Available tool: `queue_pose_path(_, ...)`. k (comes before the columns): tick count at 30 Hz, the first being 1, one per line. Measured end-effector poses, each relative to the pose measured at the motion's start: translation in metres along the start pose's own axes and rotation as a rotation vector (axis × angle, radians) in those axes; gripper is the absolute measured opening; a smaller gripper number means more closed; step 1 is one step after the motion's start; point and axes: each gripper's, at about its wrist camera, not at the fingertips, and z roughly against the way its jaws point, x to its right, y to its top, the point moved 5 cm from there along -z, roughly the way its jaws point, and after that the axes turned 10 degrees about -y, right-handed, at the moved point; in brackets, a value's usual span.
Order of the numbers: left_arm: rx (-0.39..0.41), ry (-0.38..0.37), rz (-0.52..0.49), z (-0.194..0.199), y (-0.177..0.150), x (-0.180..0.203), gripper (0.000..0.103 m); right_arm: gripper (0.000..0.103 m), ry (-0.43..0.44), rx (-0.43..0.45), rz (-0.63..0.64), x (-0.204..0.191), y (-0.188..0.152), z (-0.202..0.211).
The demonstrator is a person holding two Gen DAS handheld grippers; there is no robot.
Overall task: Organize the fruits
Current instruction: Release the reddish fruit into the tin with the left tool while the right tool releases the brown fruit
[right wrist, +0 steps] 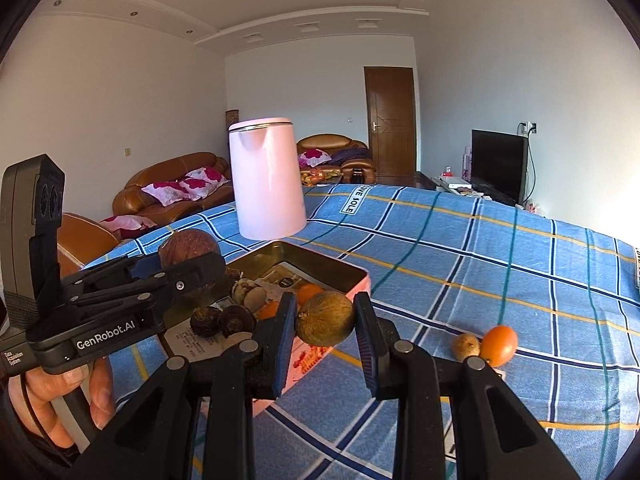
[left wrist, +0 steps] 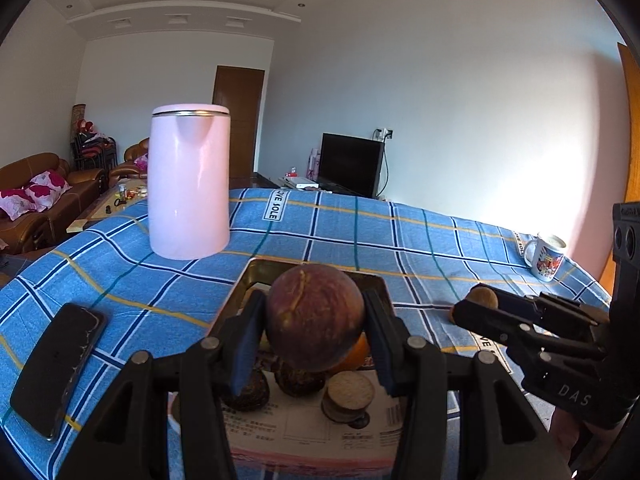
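The left claw [left wrist: 315, 320] is clenched on a large reddish-brown fruit [left wrist: 315, 318], holding it up over the open tin [left wrist: 256, 268] that sits near the middle of the surface [left wrist: 420, 240]. Inside the tin lie dark round fruits [left wrist: 300, 380], a pale disc-like piece [left wrist: 349, 394] and a small orange [left wrist: 356, 354], all on printed paper.

The right claw [right wrist: 326, 320] is clenched on a brownish-green fruit [right wrist: 325, 318], held in the air beside the tin's pink wall [right wrist: 356, 286], on its right. Farther right on the checked cloth [right wrist: 500, 248], an orange fruit [right wrist: 498, 345] and a small brown fruit [right wrist: 466, 346] lie touching.

A pink kettle [left wrist: 189, 182] stands behind the tin. A phone [left wrist: 56, 364] lies towards the left edge, and a mug [left wrist: 546, 256] stands near the far right edge.
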Motion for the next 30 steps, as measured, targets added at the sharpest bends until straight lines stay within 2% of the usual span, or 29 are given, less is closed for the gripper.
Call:
queue_pose_path(6, -0.016, 0.028, 0.027, 0.002, -0.007, -0.022, 0.05, 0.031, 0.034, -0.031, 0.058, -0.03, 0.001, -0.016)
queue_pose_path(10, -0.034, 0.021, 0.041, 0.003, -0.012, -0.03, 0.05, 0.031, 0.034, -0.069, 0.087, -0.044, 0.001, -0.031)
queue_pose_path(19, -0.067, 0.022, 0.053, 0.001, -0.021, -0.039, 0.05, 0.031, 0.021, -0.163, 0.115, -0.057, -0.01, -0.057)
queue_pose_path(26, -0.093, 0.037, 0.055, -0.004, -0.026, -0.043, 0.05, 0.031, 0.037, -0.21, 0.113, -0.06, -0.015, -0.06)
queue_pose_path(30, -0.069, 0.039, 0.041, 0.0, -0.024, -0.037, 0.057, 0.034, 0.043, -0.212, 0.11, -0.058, -0.017, -0.056)
